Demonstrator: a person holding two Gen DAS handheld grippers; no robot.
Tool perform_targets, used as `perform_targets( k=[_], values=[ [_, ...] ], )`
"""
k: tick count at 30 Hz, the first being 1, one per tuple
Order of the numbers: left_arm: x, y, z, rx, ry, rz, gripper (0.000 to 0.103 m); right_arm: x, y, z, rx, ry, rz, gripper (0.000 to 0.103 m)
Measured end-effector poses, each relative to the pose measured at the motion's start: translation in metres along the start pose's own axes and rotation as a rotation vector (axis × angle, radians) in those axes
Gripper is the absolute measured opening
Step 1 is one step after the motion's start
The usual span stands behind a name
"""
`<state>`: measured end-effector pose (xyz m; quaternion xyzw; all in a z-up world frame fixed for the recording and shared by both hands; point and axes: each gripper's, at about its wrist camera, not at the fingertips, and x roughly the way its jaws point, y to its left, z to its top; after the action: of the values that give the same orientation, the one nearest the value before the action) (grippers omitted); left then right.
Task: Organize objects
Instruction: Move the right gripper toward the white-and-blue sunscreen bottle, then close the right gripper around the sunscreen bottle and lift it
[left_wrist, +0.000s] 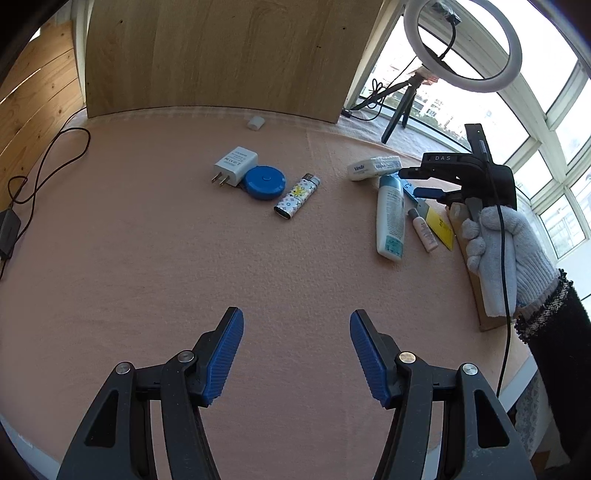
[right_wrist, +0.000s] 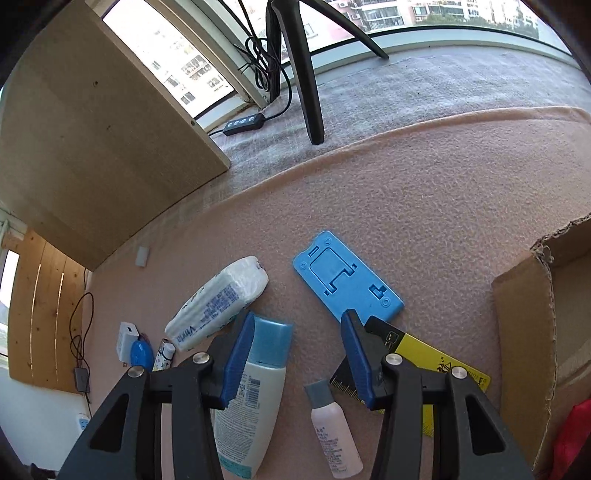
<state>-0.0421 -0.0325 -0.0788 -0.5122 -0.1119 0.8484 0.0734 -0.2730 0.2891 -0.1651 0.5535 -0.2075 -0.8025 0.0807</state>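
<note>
Hovering over the right-hand cluster of clutter on the pink fleece cloth (right_wrist: 424, 206), with the right gripper (right_wrist: 295, 354) pointing steeply down and its blue pads standing partly apart, gripping nothing. Straddling a bare strip of cloth just now: left pad overlapping the blue-capped white lotion bottle (right_wrist: 255, 387), right pad overlapping the near corner of the blue phone stand (right_wrist: 345, 284) and the yellow ruler card (right_wrist: 436, 365). Lying just nearer, between the two fingers, the small pink bottle with the grey cap (right_wrist: 334, 432), probably the item being gone for, though not certain from these views. Sitting far left of that, the white tissue pack (right_wrist: 218, 306); standing open at the right edge, the cardboard box (right_wrist: 535, 332), most likely the place for everything. Idling at the near middle of the cloth, the left gripper (left_wrist: 295, 354), pads well apart and empty, with the white charger plug (left_wrist: 234, 164), round blue tape measure (left_wrist: 265, 181) and patterned lighter (left_wrist: 297, 197) grouped far ahead of it. Doing this pick well probably meaning: settling on one item before closing, centring both pads across the body of the bottle rather than its cap, keeping the right pad off the ruler card so it is not dragged along, and lowering far enough for the pads to meet the sides squarely, since round bottles on soft fleece are likely to roll away.
</note>
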Motion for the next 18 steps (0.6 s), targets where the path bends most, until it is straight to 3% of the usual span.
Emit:
perform_targets(
  k=[3,6,18],
  values=[
    [0.003,0.001,0.003,-0.005,0.002,-0.003,0.064,0.006,0.005,0.003,-0.010,0.005,0.000,0.045],
    [0.003,0.001,0.004,-0.004,0.003,-0.004,0.064,0.012,0.007,0.006,-0.018,0.015,-0.006,0.032],
    [0.009,-0.001,0.007,-0.004,0.013,-0.009,0.064,0.025,0.027,0.001,-0.080,0.077,0.047,0.032]
  ],
)
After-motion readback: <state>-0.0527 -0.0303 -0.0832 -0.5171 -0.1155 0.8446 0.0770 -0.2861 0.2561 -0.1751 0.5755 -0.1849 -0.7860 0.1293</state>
